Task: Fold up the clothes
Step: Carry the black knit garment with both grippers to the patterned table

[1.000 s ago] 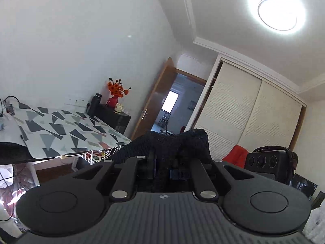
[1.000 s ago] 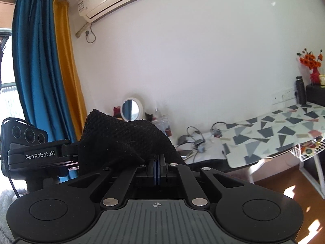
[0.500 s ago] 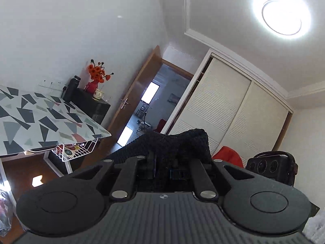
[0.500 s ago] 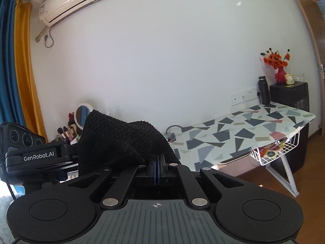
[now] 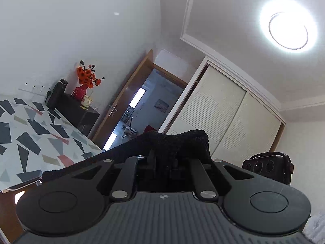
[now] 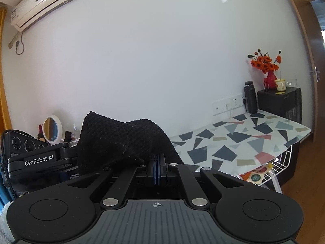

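— Both views have swung right; the blue curtain is gone from the right-wrist frame's left edge.
— One black knit garment (image 6: pixel 121 140), two grippers: right gripper (image 6: pixel 157 162) and left gripper (image 5: pixel 164 158) each pinch it tight, bunched at lower centre.

Patterned table (image 6: pixel 239 142) right of tongs; open air ahead.

Fingertips of left hand-held gripper (image 5: pixel 165 158) hidden under black knit (image 5: pixel 182 142).
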The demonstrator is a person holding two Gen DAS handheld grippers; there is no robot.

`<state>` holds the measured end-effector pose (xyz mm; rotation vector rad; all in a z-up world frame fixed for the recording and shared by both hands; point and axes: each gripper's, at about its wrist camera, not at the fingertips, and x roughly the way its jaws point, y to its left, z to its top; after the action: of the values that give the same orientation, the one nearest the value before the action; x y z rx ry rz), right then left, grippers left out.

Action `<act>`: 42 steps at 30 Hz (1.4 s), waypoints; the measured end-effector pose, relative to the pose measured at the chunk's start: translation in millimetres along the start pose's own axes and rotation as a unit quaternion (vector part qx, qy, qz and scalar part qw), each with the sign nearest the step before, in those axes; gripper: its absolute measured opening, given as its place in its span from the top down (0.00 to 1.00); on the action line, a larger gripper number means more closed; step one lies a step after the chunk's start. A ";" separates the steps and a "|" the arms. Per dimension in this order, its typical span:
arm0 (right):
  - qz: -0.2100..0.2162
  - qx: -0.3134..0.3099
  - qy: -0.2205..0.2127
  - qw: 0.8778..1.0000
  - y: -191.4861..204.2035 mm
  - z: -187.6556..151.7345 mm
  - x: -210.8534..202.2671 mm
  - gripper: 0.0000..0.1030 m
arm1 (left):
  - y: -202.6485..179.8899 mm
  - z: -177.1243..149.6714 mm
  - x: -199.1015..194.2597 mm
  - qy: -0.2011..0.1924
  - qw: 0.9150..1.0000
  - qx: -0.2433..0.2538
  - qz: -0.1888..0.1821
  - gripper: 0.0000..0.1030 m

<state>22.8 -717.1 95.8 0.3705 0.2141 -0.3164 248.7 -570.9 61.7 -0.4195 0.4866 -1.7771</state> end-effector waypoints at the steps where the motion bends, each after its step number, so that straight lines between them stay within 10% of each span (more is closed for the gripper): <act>1: 0.002 0.000 -0.001 1.000 -5.5 3.8 9.2 0.97 | 6.0 4.1 5.5 -0.001 1.000 0.002 0.003 0.91; 27: 0.188 0.065 -0.018 0.980 -230.9 101.4 221.4 0.97 | 84.8 102.0 194.1 -0.027 0.976 0.063 0.207 0.91; 42: 0.282 0.025 -0.041 0.958 -358.3 256.3 345.7 0.97 | 111.3 208.9 318.2 -0.089 0.945 0.109 0.296 0.90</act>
<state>259.6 -1223.8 124.1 0.4512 0.0136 0.2259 369.0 -926.5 189.4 -0.2397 0.2450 -1.1790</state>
